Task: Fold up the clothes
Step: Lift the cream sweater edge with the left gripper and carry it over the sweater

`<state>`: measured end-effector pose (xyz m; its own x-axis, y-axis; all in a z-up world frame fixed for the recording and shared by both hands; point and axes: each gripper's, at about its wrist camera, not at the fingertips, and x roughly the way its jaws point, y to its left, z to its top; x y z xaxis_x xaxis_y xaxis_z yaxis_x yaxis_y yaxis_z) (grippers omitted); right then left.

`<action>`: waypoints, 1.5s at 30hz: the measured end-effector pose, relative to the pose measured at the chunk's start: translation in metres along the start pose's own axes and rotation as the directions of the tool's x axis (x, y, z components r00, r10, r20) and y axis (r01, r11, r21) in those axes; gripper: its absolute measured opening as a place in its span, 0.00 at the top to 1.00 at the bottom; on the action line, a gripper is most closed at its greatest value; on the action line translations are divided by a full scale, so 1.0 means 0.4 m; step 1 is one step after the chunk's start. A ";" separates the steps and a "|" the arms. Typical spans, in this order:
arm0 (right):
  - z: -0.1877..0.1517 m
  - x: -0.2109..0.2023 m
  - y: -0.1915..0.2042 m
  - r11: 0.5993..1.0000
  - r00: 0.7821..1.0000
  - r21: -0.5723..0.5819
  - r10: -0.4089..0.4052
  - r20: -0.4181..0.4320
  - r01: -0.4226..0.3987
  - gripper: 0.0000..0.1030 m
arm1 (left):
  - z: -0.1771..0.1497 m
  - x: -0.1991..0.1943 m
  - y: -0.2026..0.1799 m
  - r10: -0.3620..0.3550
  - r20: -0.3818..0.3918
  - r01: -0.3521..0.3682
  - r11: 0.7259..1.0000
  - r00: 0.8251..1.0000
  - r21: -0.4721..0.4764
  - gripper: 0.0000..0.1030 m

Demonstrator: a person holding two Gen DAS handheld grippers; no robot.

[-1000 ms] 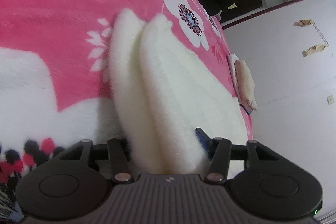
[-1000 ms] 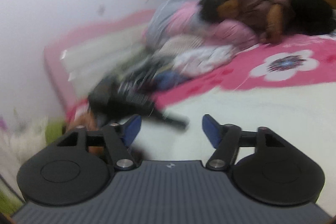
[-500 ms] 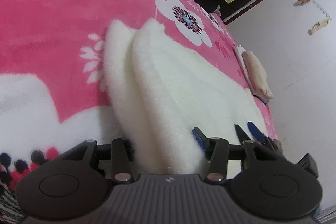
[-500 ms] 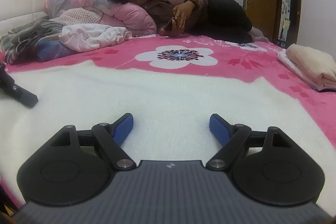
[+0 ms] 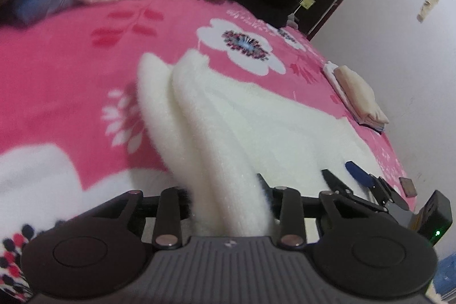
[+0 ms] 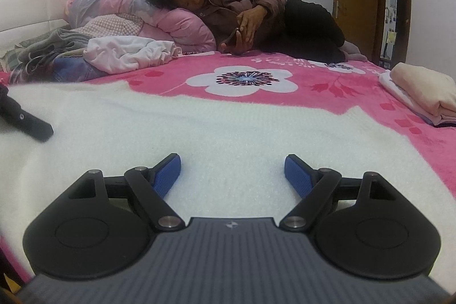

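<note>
The left hand-held gripper (image 5: 228,190) has just closed tighter on the white garment (image 5: 256,127); the right (image 6: 232,170) hangs open.

L tongs (image 5: 228,190) closing, pinching cloth; R tongs (image 6: 232,171) wide apart, gripping nothing

soft, even indoor light, rather dim, with a cool purplish cast on the white walls. no hard shadows and no glare. the left wrist view is smeared by motion blur throughout; the right wrist view is sharper. both bend straight lines at the edges and darken in the corners.
</note>
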<state>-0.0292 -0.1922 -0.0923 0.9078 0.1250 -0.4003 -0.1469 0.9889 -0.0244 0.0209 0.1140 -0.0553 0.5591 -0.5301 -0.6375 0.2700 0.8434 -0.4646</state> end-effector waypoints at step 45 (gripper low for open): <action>-0.083 -0.149 -0.118 0.996 0.984 -0.041 0.089 0.152 -0.083 0.24 | 0.004 0.212 -0.569 -0.166 -0.146 0.212 0.889 0.975 0.405 0.73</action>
<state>-0.0896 -0.2490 -0.0977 0.9404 0.2229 -0.2566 -0.2379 0.9709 -0.0282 0.0081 -0.1230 -0.0027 0.3856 -0.6700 -0.6344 0.6766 0.6728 -0.2993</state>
